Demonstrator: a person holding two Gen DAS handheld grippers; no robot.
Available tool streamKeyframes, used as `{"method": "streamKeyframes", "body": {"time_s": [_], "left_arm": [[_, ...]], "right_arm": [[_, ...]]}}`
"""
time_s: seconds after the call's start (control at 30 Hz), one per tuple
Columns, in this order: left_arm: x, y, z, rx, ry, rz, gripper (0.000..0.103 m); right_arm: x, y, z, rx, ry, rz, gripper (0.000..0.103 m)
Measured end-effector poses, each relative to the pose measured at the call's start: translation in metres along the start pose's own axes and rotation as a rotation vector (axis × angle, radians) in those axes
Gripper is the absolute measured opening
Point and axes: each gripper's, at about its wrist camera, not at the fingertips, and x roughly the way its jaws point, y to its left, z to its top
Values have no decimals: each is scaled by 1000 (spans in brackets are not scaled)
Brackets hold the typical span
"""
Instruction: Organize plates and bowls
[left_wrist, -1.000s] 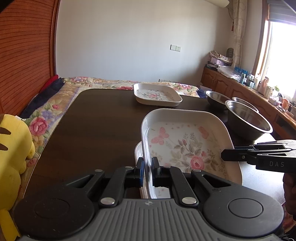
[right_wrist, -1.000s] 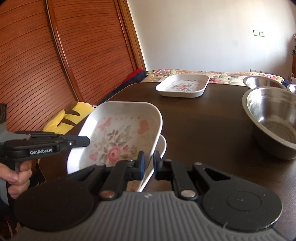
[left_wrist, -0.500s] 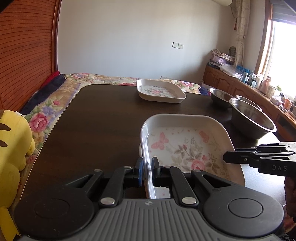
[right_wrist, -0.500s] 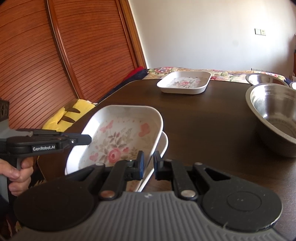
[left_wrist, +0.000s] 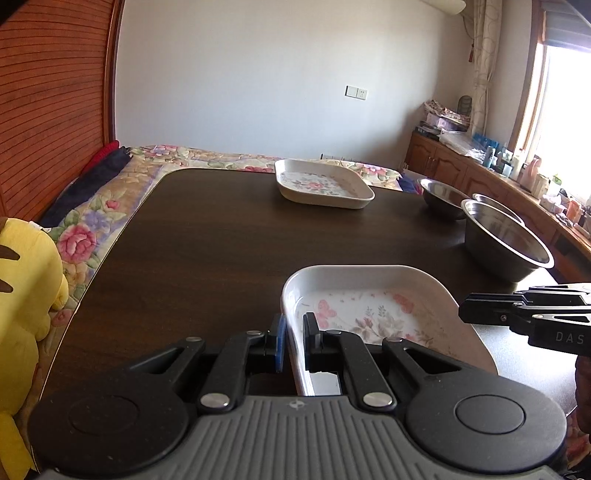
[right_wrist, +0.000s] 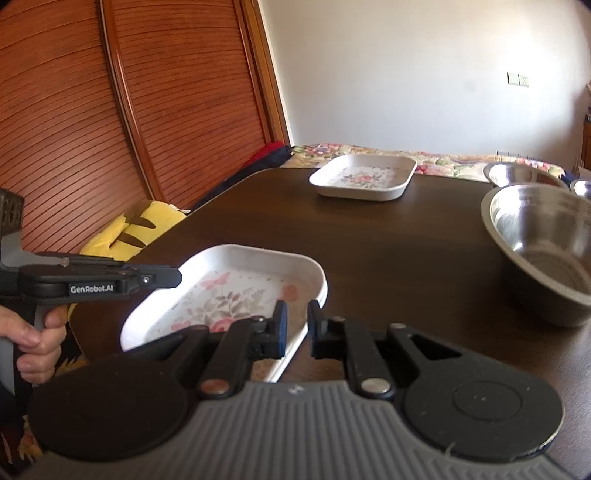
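A white rectangular plate with a butterfly and rose pattern is being seen lying flat at the near edge of the dark table; whether another plate lies beneath it cannot be told. A second plate of the same pattern is being shown flat at the far end, well apart. Three steel bowls are being shown upright on the right side: a large bowl nearest, with two smaller bowls just behind it.

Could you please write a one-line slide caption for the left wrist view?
Left gripper straddling the rim of a floral plate on the dark table, right gripper alongside.
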Motion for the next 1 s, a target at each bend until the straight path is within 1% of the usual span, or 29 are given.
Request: {"method": "streamKeyframes", "body": {"time_s": [0.13, 0.23, 0.3, 0.43, 0.47, 0.5, 0.57, 0.7, 0.73, 0.8, 0.87, 0.9, 1.0], "left_arm": [[0, 1, 0, -1, -3, -1, 9], [0, 3, 0, -1, -1, -1, 17], [-1, 3, 1, 2, -5, 9, 36], [0, 5, 8, 12, -13, 18, 51], [0, 5, 11, 19, -16, 27, 59], [0, 4, 13, 27, -22, 37, 64], [1, 4, 18, 40, -28, 44, 68], [6, 7, 26, 49, -43, 57, 86], [7, 8, 27, 46, -45, 59, 87], [9, 11, 31, 40, -47, 59, 96], [10, 12, 33, 46, -53, 64, 101], [11, 13, 35, 52, -55, 70, 103], [16, 14, 42, 60, -48, 88, 103]], "right_arm": [[1, 0, 2, -10, -8, -10, 14], [1, -1, 2, -7, -9, -11, 14], [1, -1, 3, -8, -11, -13, 14], [1, -4, 10, -15, -26, -14, 14], [1, -5, 12, -17, -32, -15, 14], [1, -6, 15, -20, -36, -15, 14], [1, -7, 20, -27, -45, -16, 14], [5, -10, 32, -38, -58, -21, 14], [6, -11, 34, -39, -61, -22, 14], [8, -12, 39, -43, -67, -23, 14], [9, -14, 42, -48, -73, -24, 14], [10, -14, 44, -50, -75, -24, 14], [13, -17, 48, -48, -78, -24, 14]]}}
